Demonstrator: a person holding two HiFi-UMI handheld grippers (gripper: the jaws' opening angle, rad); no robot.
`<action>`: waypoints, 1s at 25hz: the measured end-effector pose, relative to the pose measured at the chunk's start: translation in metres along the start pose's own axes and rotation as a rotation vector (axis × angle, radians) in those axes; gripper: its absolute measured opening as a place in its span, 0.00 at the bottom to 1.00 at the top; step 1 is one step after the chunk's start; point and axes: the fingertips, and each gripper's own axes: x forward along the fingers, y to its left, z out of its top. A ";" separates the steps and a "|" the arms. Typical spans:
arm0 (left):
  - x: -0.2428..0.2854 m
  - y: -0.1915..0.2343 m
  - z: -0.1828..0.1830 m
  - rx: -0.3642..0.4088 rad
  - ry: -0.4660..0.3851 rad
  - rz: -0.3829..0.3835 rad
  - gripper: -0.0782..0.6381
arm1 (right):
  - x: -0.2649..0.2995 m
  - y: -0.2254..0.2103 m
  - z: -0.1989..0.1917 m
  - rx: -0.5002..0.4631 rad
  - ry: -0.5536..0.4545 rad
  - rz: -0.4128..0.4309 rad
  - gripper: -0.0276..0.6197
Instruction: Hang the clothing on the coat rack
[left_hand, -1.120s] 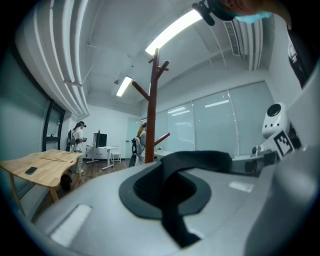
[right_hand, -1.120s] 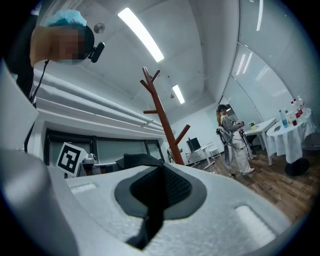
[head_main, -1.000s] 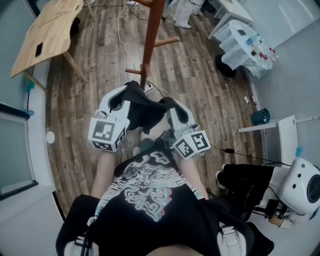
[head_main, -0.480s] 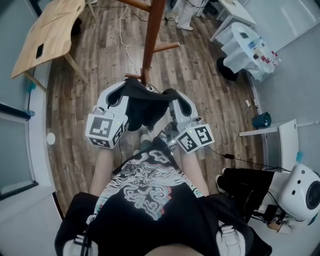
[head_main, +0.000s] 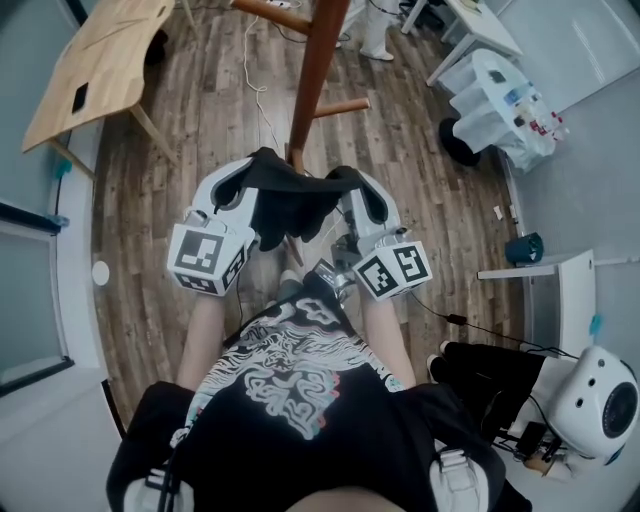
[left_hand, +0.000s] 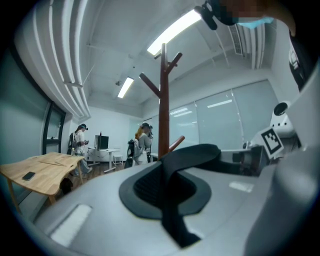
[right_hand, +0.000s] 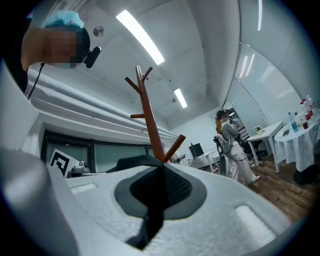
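Wooden floor (head_main: 200, 150); left gripper (head_main: 243, 188) and right gripper (head_main: 362, 192) clamp the garment (head_main: 290, 200). Approach step, rack (head_main: 312, 90) at twelve o'clock; next, probably lift over a peg (head_main: 342, 106).

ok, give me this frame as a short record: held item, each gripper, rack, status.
held item: black garment, spanning both grippers
left gripper: shut on the black garment
right gripper: shut on the black garment
coat rack: brown wooden pole with pegs, just ahead of the grippers
status: garment not yet on a peg

Wood-plank floor (head_main: 200, 130), wooden table (head_main: 95, 60), perhaps glass partition walls (left_hand: 235, 115).
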 end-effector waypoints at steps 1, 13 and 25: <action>0.003 0.001 0.002 0.006 -0.003 -0.002 0.11 | 0.003 -0.003 0.001 -0.001 -0.003 0.000 0.05; 0.030 0.010 0.006 0.031 0.003 -0.012 0.11 | 0.028 -0.029 0.011 -0.003 -0.040 -0.009 0.05; 0.058 0.029 -0.007 0.017 0.035 -0.007 0.11 | 0.056 -0.055 0.001 0.002 -0.008 -0.020 0.05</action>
